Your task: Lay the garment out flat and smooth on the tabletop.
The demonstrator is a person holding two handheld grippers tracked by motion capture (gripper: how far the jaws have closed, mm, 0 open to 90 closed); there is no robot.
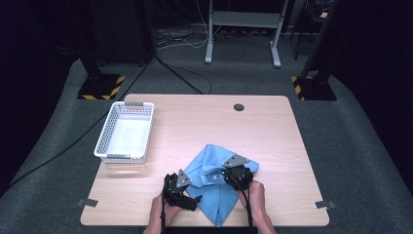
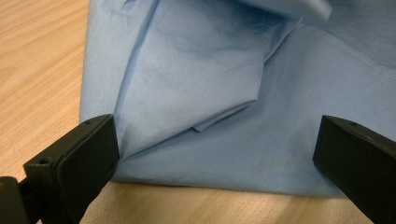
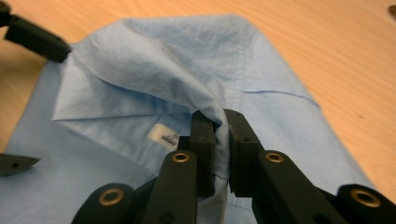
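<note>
Folding looks to be the step in hand. In the high view the crumpled light-blue cotton shirt (image 1: 216, 178) lies on the pale wooden surface (image 1: 272, 141), at its near edge and well to the right of the white perforated plastic basket (image 1: 125, 132), which stands near the far-left part. The left claw (image 1: 181, 195) sits at the shirt's left edge, on the side nearer the basket, and the right claw (image 1: 237, 175) rests on top of the cloth, on the side away from the basket. Each is held by a hand.

In the left gripper view the jaws stand wide apart with nothing between them, framing a straight hemmed edge of the shirt (image 2: 224, 126) that lies flat on the wood. I judge the next move calls for easing this claw forward and low, so one jaw slips under that edge before closing.

In the right gripper view the right claw (image 3: 220, 144) is pinched shut on a raised ridge of fabric just beside the collar, where a small white label (image 3: 164, 136) shows. The cloth is thin, creased and limp, so it will likely sag and drag if lifted from one point alone.
</note>
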